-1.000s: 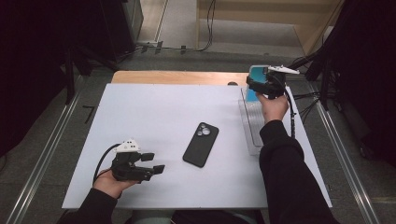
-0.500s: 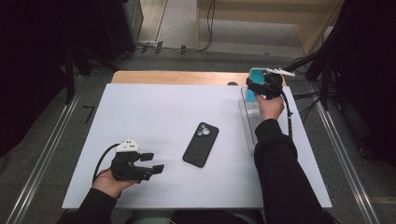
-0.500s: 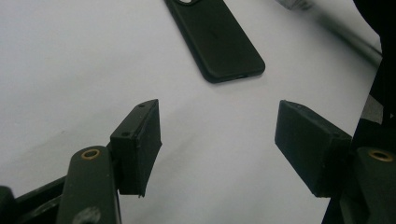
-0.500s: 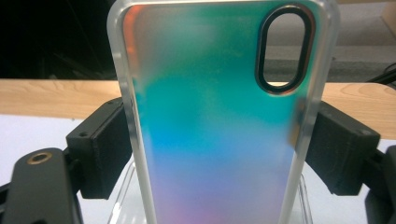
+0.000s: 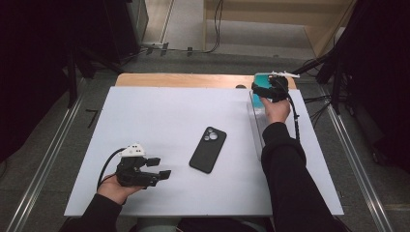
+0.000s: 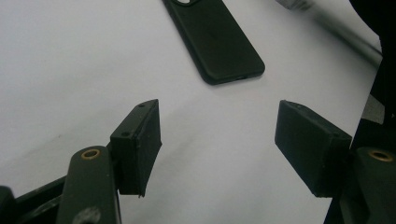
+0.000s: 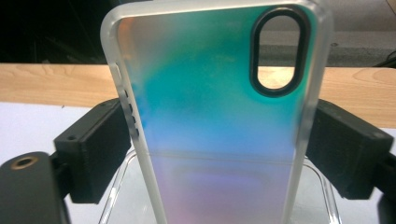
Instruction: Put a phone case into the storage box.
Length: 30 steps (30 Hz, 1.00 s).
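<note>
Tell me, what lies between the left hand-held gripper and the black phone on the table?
Nothing: in the left gripper view, bare white table runs from the open left hand-held gripper to the black phone.

Lab: white table (image 5: 159, 111), floor cables (image 5: 220, 29)

Dim room around my counter

I worked at a white counter (image 5: 145, 116) with a wooden strip (image 5: 183, 80) along its far edge; grey floor (image 5: 58, 140) lay around it, cables (image 5: 217, 29) trailed behind, metal rails (image 5: 43, 164) ran alongside, and darkness closed both sides.
</note>
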Each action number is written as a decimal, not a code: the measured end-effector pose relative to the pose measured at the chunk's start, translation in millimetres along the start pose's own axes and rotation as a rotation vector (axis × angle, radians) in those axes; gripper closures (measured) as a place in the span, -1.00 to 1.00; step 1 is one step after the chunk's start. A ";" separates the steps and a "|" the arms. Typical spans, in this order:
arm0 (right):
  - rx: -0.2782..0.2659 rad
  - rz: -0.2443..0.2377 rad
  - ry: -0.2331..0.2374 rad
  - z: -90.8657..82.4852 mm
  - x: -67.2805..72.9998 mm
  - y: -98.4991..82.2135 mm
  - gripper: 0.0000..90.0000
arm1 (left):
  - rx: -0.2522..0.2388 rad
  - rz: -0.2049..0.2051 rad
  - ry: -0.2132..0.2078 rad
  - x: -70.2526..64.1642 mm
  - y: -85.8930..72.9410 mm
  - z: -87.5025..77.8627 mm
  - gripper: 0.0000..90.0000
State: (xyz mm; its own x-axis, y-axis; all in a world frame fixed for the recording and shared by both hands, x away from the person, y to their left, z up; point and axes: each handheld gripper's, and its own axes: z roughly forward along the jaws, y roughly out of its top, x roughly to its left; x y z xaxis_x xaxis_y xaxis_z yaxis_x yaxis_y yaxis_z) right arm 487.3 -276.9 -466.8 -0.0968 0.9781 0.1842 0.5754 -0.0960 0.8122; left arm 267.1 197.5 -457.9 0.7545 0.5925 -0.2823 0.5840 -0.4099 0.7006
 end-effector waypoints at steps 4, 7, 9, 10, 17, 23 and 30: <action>0.017 0.003 -0.006 -2.8 -0.8 1.7 -0.97 | 0.002 0.001 -0.002 0.2 0.8 0.8 -0.29; 0.030 0.010 0.008 -5.2 -2.5 1.7 -0.99 | 0.002 0.000 -0.006 0.7 1.5 1.7 -0.29; 0.041 -0.001 0.016 -7.6 -1.8 1.9 -0.99 | 0.002 -0.003 -0.004 0.9 1.7 2.3 -0.29; 0.040 -0.001 0.017 -9.6 -0.9 2.4 -0.99 | 0.002 -0.007 -0.001 1.1 1.9 2.7 -0.29; 0.063 0.002 0.042 -27.2 2.9 6.7 -0.99 | -0.009 -0.027 0.006 3.6 4.0 1.4 -0.29; 0.096 -0.017 0.082 -43.6 8.9 1.3 -0.99 | -0.007 -0.047 0.002 7.5 6.3 -0.9 -0.30; 0.101 0.017 0.166 -66.9 11.1 -3.3 -0.90 | -0.007 -0.041 0.003 8.2 9.3 -0.5 -0.30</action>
State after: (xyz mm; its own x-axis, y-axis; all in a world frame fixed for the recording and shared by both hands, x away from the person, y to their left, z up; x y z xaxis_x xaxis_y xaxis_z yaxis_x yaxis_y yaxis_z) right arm 430.0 -278.1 -430.4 -0.2148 0.9317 0.2929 0.6561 -0.0845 0.7500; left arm 278.5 198.9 -453.3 0.7289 0.6109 -0.3090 0.6125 -0.3803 0.6930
